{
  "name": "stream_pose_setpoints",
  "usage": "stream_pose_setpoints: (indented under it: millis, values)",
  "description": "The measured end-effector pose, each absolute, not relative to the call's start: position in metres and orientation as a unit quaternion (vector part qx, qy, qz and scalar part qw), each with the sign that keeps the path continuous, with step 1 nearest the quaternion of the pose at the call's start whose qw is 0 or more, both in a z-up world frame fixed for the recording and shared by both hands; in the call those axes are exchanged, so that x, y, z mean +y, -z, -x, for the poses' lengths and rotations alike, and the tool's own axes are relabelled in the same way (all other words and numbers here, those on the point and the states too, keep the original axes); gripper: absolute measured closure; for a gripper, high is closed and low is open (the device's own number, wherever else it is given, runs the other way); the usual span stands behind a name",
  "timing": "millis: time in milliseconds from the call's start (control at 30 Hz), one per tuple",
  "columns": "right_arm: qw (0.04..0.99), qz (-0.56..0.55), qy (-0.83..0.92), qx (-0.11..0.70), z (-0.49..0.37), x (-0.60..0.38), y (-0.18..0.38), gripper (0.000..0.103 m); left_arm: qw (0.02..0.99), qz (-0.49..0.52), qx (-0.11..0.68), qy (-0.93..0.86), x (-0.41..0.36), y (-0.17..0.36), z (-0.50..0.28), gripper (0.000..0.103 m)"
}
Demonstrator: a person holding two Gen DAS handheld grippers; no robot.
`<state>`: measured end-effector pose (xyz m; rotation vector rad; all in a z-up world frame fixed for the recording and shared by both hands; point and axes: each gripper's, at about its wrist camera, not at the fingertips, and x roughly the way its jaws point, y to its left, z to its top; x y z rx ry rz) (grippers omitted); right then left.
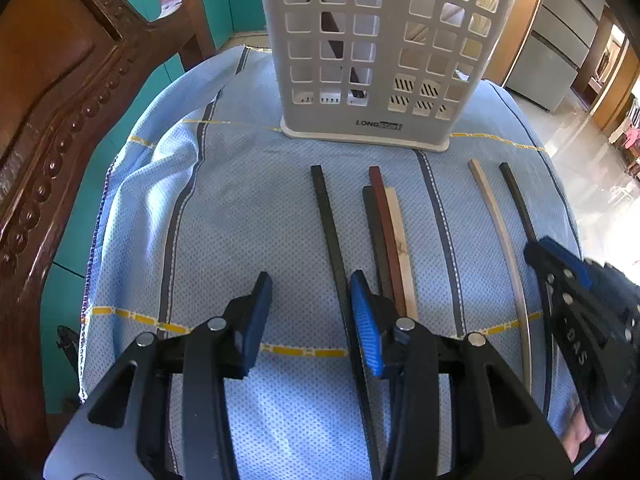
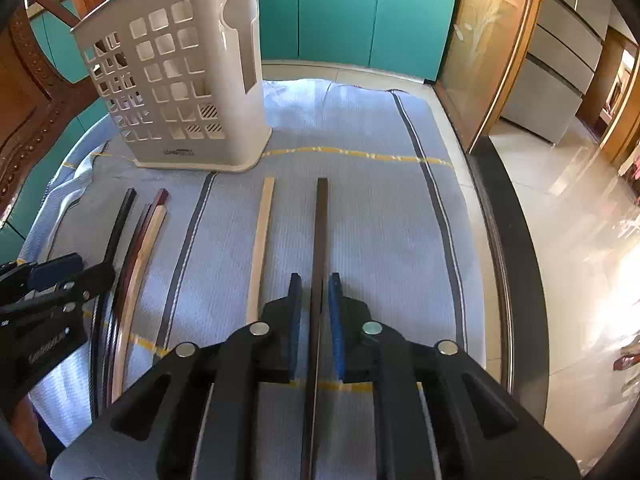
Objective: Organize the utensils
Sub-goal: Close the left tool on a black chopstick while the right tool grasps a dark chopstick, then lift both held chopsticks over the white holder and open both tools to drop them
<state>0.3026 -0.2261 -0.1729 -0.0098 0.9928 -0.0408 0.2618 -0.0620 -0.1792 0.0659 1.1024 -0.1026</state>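
Note:
A grey slotted utensil holder (image 1: 376,52) stands at the back of a blue cloth; it also shows in the right wrist view (image 2: 176,88), with one dark stick inside. Several chopstick-like sticks lie on the cloth: a black one (image 1: 328,224), a black, brown and pale trio (image 1: 386,240), a pale one (image 1: 500,232) and a dark one (image 1: 518,204). My left gripper (image 1: 310,316) is open, its right pad beside the black stick. My right gripper (image 2: 314,312) straddles the dark stick (image 2: 320,240), jaws narrowly apart around it, low over the cloth.
The blue striped cloth (image 1: 240,200) covers a small table. A carved wooden chair (image 1: 60,100) stands at the left. Teal cabinets (image 2: 360,12) are behind. The table edge and tiled floor (image 2: 580,220) lie to the right.

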Motion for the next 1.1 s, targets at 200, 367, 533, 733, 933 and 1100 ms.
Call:
stream_pose_setpoints:
  millis: [200, 367, 533, 733, 933, 1100]
  values:
    - [0.881, 0.02, 0.024, 0.471, -0.306, -0.221, 0.175, 0.085, 0.85, -0.033, 0.523, 0.049, -0.061, 0.179, -0.263, 0.061]
    - [0.877, 0.002, 0.008, 0.48, -0.305, -0.224, 0.176, 0.095, 0.847, -0.04, 0.526, 0.063, -0.064, 0.178, -0.263, 0.074]
    - [0.877, -0.039, -0.013, 0.478, -0.301, -0.229, 0.175, 0.097, 0.846, -0.037, 0.527, 0.072, -0.069, 0.177, -0.263, 0.095]
    - [0.902, -0.054, -0.016, 0.429, -0.289, -0.236, 0.152, 0.097, 0.873, -0.012, 0.482, 0.067, -0.058, 0.154, -0.26, 0.096]
    - [0.923, -0.077, -0.028, 0.375, -0.277, -0.243, 0.126, 0.097, 0.897, 0.004, 0.438, 0.065, -0.046, 0.128, -0.253, 0.096]
    - [0.938, -0.092, -0.041, 0.332, -0.266, -0.25, 0.109, 0.097, 0.906, 0.012, 0.419, 0.063, -0.04, 0.115, -0.249, 0.096]
